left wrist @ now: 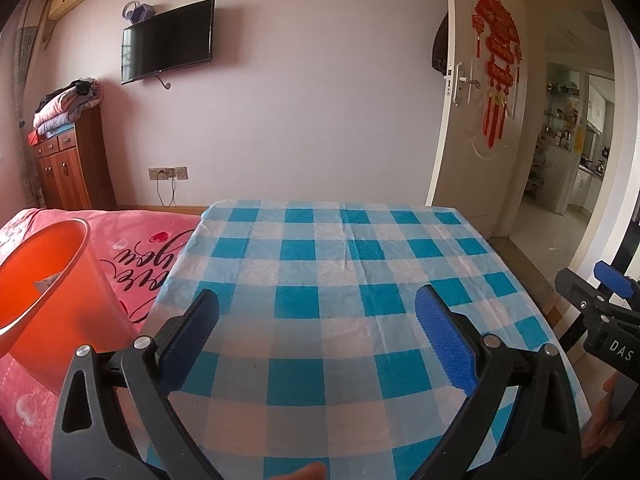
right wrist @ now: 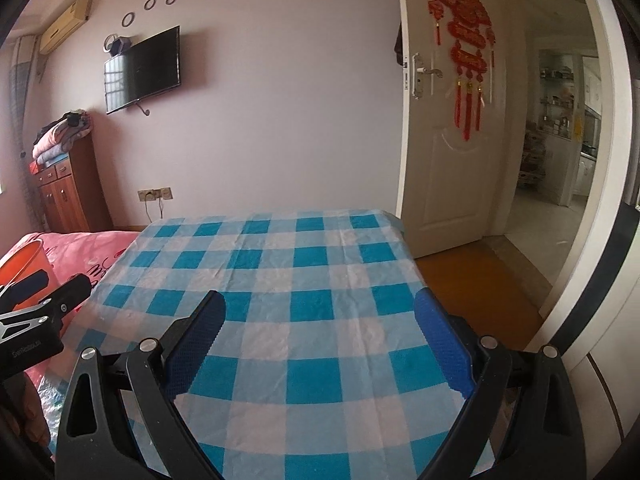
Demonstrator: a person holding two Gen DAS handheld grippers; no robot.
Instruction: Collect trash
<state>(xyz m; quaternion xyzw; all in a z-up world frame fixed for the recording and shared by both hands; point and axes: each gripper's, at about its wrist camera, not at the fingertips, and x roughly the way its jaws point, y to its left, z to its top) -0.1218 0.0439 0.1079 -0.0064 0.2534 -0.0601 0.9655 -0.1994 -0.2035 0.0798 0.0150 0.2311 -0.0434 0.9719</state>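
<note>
An orange plastic bin (left wrist: 44, 280) stands on the pink bedspread at the left of the left wrist view, with something pale inside it; its rim (right wrist: 24, 258) shows at the far left of the right wrist view. My left gripper (left wrist: 316, 300) hovers open over the blue-and-white checked tablecloth (left wrist: 344, 248), nothing between its blue pads. My right gripper (right wrist: 318, 304) is also open and empty above the same cloth (right wrist: 280, 248). Each gripper shows in the other's view: the right one (left wrist: 612, 292) at the right edge, the left one (right wrist: 48, 292) at the left edge. No trash shows on the cloth.
The pink bedspread (left wrist: 132, 248) lies left of the table. A wooden cabinet (left wrist: 68, 168) with folded blankets stands by the far wall under a TV (left wrist: 168, 40). An open door (right wrist: 452, 120) with a red hanging ornament leads to a hallway on the right; wooden floor (right wrist: 476, 280) lies beside the table.
</note>
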